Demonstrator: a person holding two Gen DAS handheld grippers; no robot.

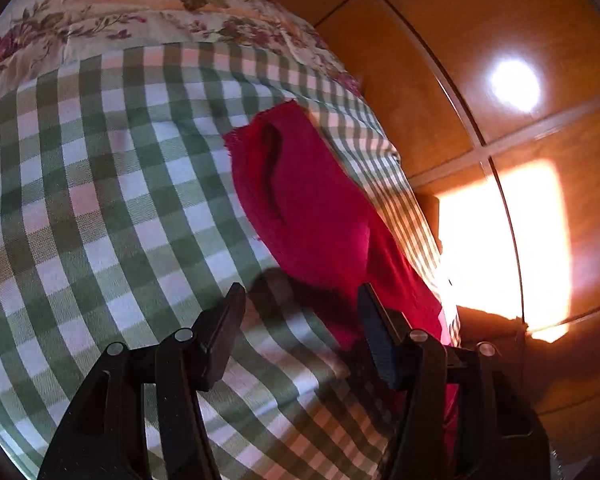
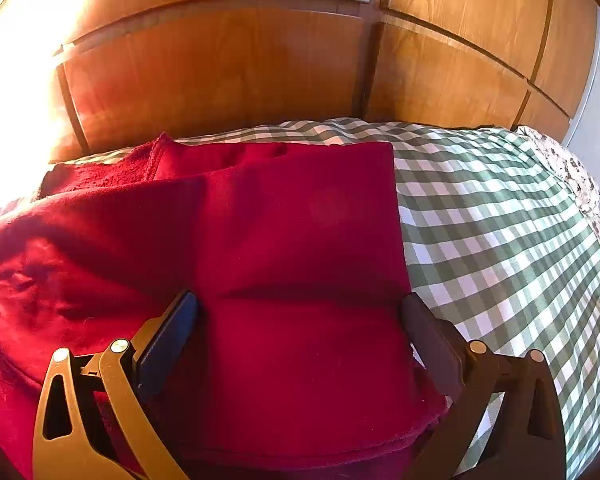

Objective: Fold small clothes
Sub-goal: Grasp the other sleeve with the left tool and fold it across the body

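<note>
A red fleece garment point(image 2: 292, 240) lies partly folded on a green-and-white checked cloth point(image 2: 500, 232). In the right wrist view it fills the middle and left, with a fold crease across it. My right gripper point(image 2: 300, 308) is open, its jaws spread wide over the garment's near part, holding nothing. In the left wrist view the garment point(image 1: 308, 200) lies along the right edge of the checked cloth point(image 1: 100, 200). My left gripper point(image 1: 300, 300) is open just above the cloth, its right finger point(image 1: 374, 328) over the garment's near end.
A wooden wardrobe with panelled doors point(image 2: 260, 60) stands right behind the surface, with bright sun patches point(image 1: 500, 248). A floral bedspread point(image 1: 120, 12) lies beyond the checked cloth. The surface drops off at the garment's side.
</note>
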